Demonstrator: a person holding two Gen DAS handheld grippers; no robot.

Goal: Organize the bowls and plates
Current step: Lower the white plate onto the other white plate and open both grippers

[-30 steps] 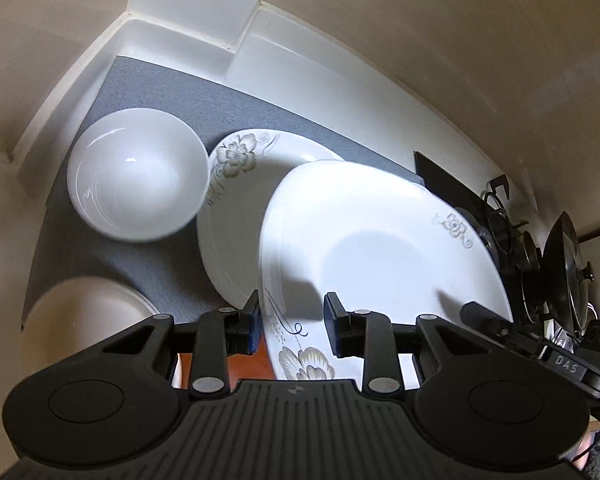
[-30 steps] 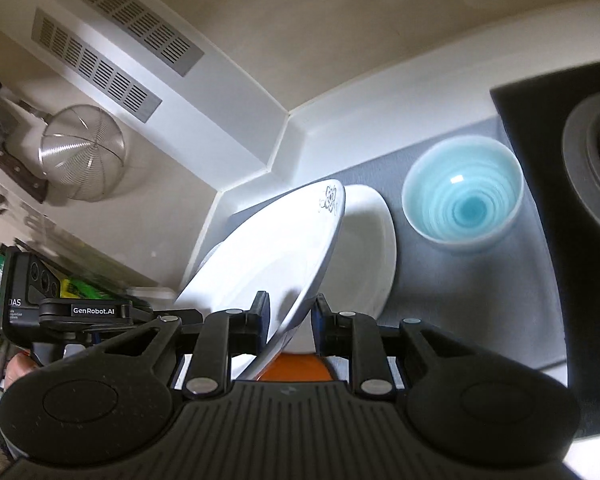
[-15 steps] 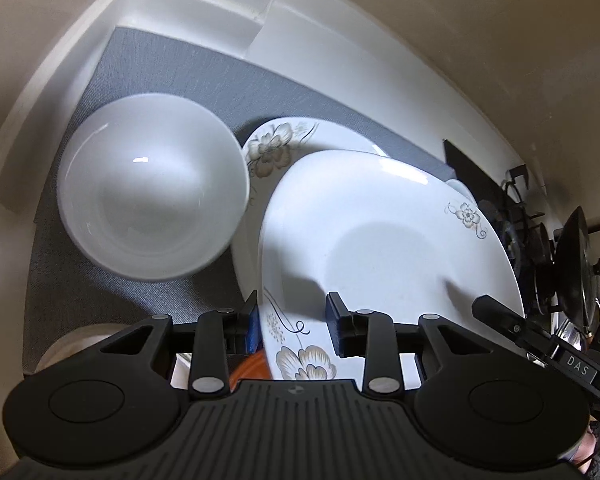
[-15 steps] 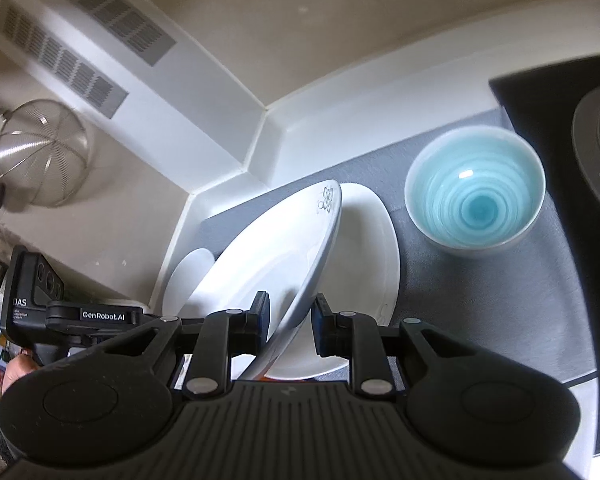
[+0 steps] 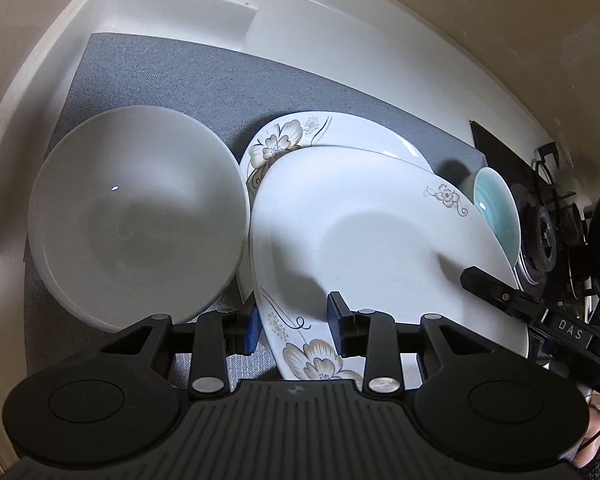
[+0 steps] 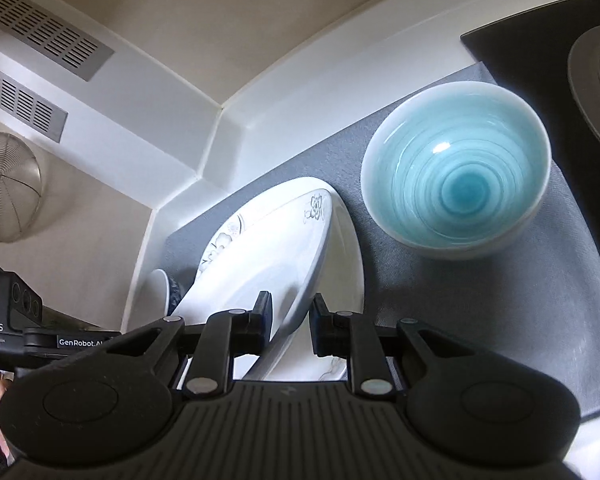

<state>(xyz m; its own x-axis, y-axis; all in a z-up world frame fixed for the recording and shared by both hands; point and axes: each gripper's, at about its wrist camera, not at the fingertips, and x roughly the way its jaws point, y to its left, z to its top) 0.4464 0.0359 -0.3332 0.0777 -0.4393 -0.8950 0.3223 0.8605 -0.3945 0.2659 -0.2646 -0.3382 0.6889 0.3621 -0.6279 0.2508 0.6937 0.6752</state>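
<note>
White plate (image 5: 380,240) with tan flower prints, tilted, over a matching plate (image 5: 300,132) mid grey mat (image 5: 180,76) on the counter. Left gripper (image 5: 294,330) and right gripper (image 6: 290,320) each straddle its rim; actual pinch unclear.

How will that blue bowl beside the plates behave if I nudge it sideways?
The blue bowl looks glazed and glossy, so it probably slides stiffly rather than flexing, though the grey mat may drag at it. Its sides seem to taper downward, so a push near the rim might tip it. Likely ceramic: fragile against the stacked plates.
</note>
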